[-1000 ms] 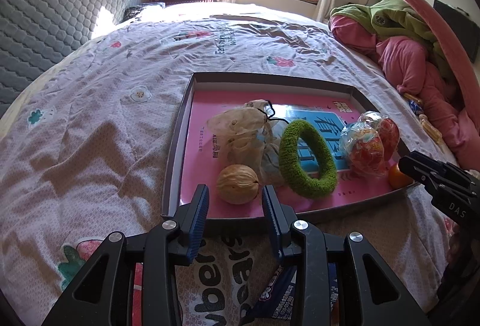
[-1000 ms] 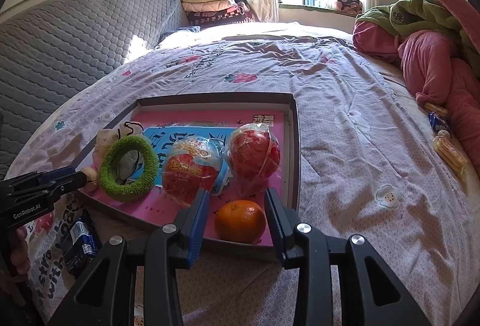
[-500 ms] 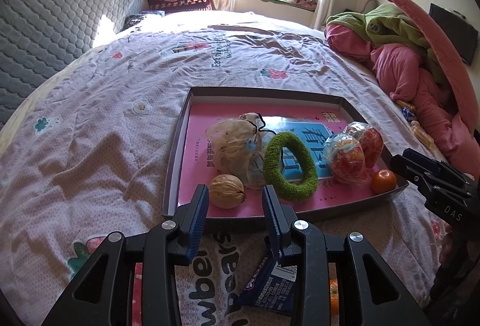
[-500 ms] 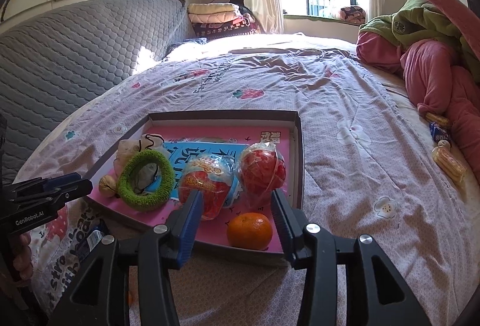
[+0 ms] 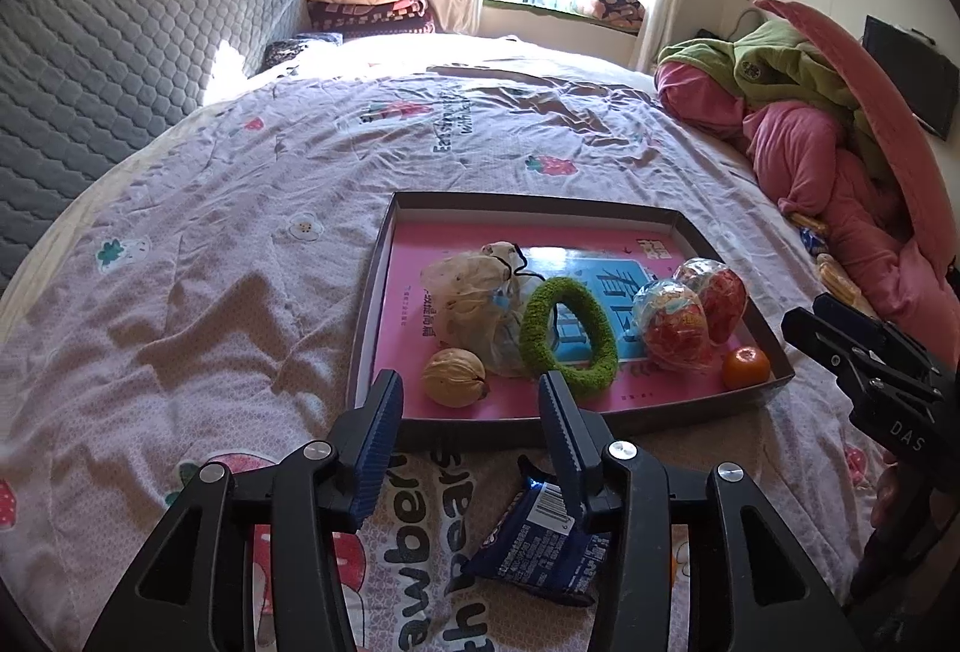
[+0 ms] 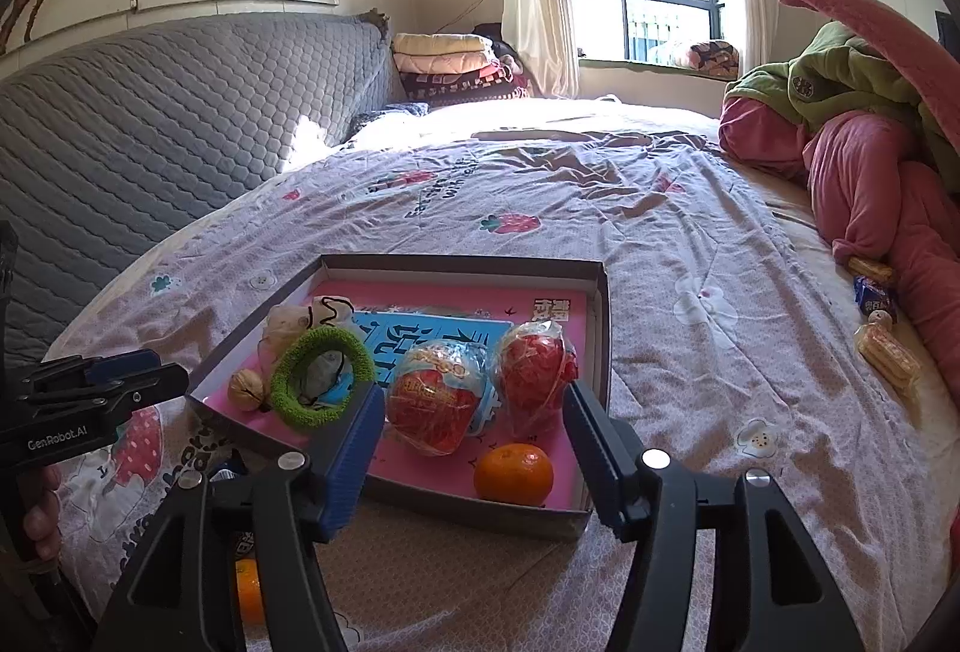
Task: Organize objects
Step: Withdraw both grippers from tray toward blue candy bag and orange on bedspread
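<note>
Just short of the shallow grey cardboard tray [image 5: 690,415] with its pink floor, a dark blue crinkly foil snack packet [image 5: 540,550] lies on the bedsheet: light, slippery, probably crushable, best pinched at a flat end seam. The left gripper [image 5: 471,406] and right gripper [image 6: 474,427] have just been opening; both are empty, jaws parted.

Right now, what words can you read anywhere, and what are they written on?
"GenRobot.AI": on the left gripper, seen from the right wrist.
"DAS": on the right gripper, seen from the left wrist.
Large dark letters on the bedsheet beside the blue packet: cut off and upside down, not readable whole.
Chinese characters on the tray lining: I cannot read them surely.
Packet print and barcode: too small.
</note>
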### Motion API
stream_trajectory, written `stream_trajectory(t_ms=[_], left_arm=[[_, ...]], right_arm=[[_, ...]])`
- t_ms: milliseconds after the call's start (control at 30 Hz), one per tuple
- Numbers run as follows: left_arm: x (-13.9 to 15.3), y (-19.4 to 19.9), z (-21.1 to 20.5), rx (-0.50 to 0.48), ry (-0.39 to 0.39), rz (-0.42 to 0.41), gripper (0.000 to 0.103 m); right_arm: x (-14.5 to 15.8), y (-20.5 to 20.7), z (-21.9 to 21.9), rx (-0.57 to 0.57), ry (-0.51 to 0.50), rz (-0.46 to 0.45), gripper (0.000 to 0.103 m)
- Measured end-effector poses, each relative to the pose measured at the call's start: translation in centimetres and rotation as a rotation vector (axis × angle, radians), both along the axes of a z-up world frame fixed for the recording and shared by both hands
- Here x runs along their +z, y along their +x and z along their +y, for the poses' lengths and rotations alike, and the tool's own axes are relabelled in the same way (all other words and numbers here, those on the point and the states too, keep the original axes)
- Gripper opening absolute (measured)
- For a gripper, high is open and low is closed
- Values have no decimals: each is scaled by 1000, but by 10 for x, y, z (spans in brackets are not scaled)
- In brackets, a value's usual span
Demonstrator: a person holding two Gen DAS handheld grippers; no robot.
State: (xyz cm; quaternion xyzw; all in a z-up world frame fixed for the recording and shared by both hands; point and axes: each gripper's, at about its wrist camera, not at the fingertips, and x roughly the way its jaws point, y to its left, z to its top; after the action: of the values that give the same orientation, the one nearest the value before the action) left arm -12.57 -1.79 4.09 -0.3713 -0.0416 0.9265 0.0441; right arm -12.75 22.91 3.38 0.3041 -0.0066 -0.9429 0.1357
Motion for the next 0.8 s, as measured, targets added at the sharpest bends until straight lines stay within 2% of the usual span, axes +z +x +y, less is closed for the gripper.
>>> stream_trajectory(t_ms=[433,800], left_arm=[[17,23,5,-11,-5,10,49],[22,45,7,-22,-11,10,51]], right_arm=[[14,28,-2,41,-20,64,66],[16,57,-25,102,57,119,69]])
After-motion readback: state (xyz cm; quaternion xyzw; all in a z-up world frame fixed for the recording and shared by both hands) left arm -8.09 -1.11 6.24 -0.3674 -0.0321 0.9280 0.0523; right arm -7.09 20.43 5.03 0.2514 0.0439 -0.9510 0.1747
